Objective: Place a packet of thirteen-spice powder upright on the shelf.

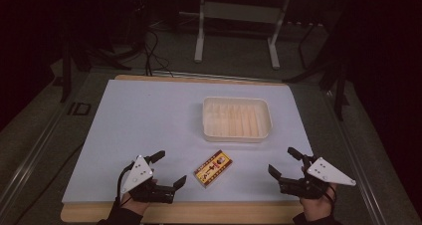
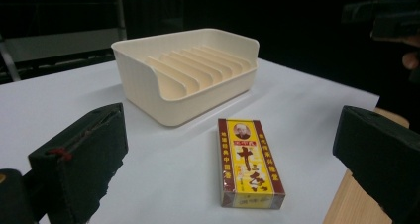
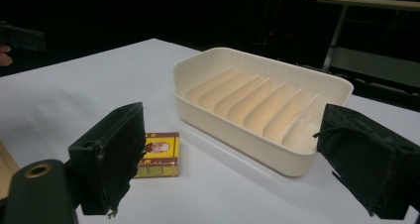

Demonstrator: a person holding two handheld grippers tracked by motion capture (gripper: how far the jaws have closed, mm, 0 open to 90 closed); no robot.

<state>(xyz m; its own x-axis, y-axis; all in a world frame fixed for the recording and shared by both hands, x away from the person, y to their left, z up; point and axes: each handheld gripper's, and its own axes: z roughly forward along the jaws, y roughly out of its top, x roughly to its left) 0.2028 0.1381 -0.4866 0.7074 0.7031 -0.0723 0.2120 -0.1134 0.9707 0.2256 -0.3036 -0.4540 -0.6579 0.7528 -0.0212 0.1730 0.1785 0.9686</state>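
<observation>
A small yellow and red box point(image 1: 214, 168) with dark lettering lies flat near the table's front edge, between my two grippers; it lies ahead of the jaws in the left gripper view point(image 2: 250, 162). Behind it stands a cream ribbed tray point(image 1: 237, 118), empty. My left gripper point(image 1: 169, 168) rests at the front left, open, nothing between its jaws. My right gripper point(image 1: 284, 162) rests at the front right, open too. In the right gripper view the box point(image 3: 158, 154) peeks out beside the left jaw and the tray point(image 3: 257, 107) stands just ahead.
A white sheet point(image 1: 149, 120) covers the table, with a wooden edge point(image 1: 199, 212) along the front. Beyond the table stands a metal frame point(image 1: 239, 31) on a dark floor, with cables point(image 1: 154, 51) lying nearby.
</observation>
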